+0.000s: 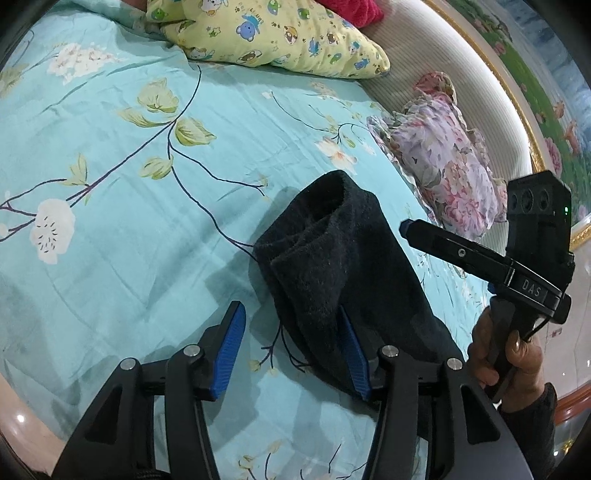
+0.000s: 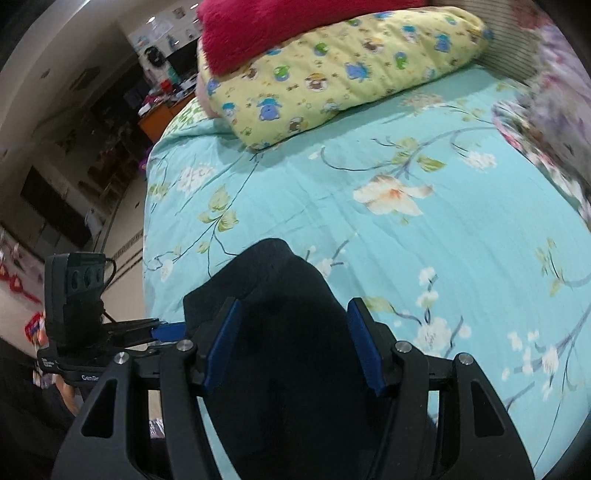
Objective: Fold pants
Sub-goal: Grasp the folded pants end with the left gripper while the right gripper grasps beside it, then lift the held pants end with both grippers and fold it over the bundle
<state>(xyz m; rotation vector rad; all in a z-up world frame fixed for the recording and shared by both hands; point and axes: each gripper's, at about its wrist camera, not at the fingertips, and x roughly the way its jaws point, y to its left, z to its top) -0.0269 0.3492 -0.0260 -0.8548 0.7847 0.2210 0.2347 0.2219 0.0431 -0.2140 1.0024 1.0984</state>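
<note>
Pants (image 1: 332,273) were seen as a dark, fuzzy, already-folded bundle on the bedsheet (image 1: 129,206), centre-right of the left wrist view, w/ a rolled open end toward the upper part of the frame. Step in hand was judged as the late fold or final tidy: bundle was compact, several layers thick, no loose leg seen.

At lower centre of that view the left gripper (image 1: 295,343) was held w/ jaws apart; one blue ribbed pad (image 1: 229,350) lay over bare sheet, the other at the bundle's edge, partly hidden by cloth. Nothing was pinched, so it was read as released. At right, the right gripper (image 1: 404,227) was seen from the side above the bundle, carried by a hand (image 1: 502,354); its jaw gap couldn't be told from there.

In the right wrist view the left gripper appeared at lower left, tip near the cloth. At lower centre the right gripper (image 2: 293,339) straddled the bundle (image 2: 284,332), pads apart on both sides; whether they pressed on it couldn't be told — cloth too dark.

Next move was judged to need a firm close across all layers, as thick fleece-like cloth would spring open. Sheet was smooth, lightly creased, floral teal; yellow cartoon-print pillow (image 2: 332,74) was plump, red plush blanket (image 2: 280,26) above it, frilled floral pillow (image 1: 443,158) at upper right.
</note>
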